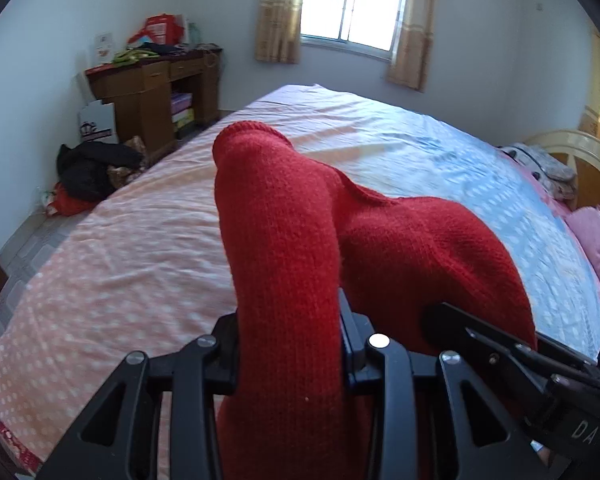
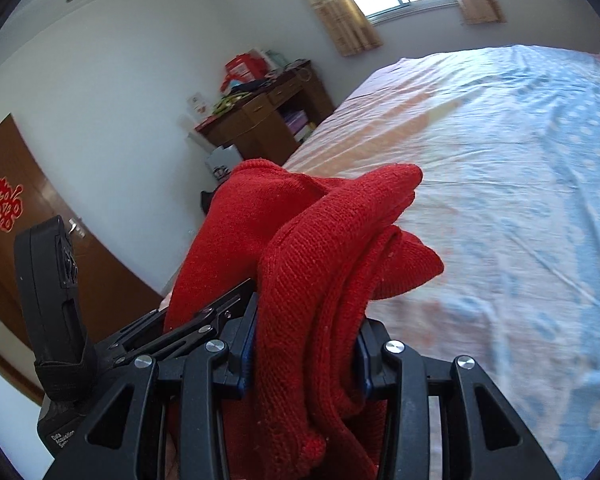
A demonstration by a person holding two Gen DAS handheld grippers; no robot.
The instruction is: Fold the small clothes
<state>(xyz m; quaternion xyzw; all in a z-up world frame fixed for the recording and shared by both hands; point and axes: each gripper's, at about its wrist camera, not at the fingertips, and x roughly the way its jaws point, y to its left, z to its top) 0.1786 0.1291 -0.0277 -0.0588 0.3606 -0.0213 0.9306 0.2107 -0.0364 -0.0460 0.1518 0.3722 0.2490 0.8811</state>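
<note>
Your left gripper (image 1: 290, 354) is clamped on a red knit garment (image 1: 284, 248), which fills the lower centre of the left wrist view, squeezed between both jaws and rising toward mid-frame, above the bed (image 1: 112, 248). Your right gripper (image 2: 306, 354) is likewise closed on the same red knit garment (image 2: 312, 264); in the right wrist view several folded layers are bunched between its blue-edged pads (image 2: 249, 356) at lower centre.

At the lower right of the left wrist view, the other gripper's body shows the white letters "DA"; the rest is cut off. At the lower left of the right wrist view, the other device carries a white label that seems to read "Data Acquisition Sys...", partly cut off.

On the brown door (image 2: 20, 264) at the left edge of the right wrist view hangs a red double-happiness character (image 2: 4, 208). The wooden desk (image 1: 152, 96) at the upper left of the left wrist view holds red bags (image 1: 160, 30); their printing is too small to read. A window with curtains (image 1: 350, 4) sits at top centre
</note>
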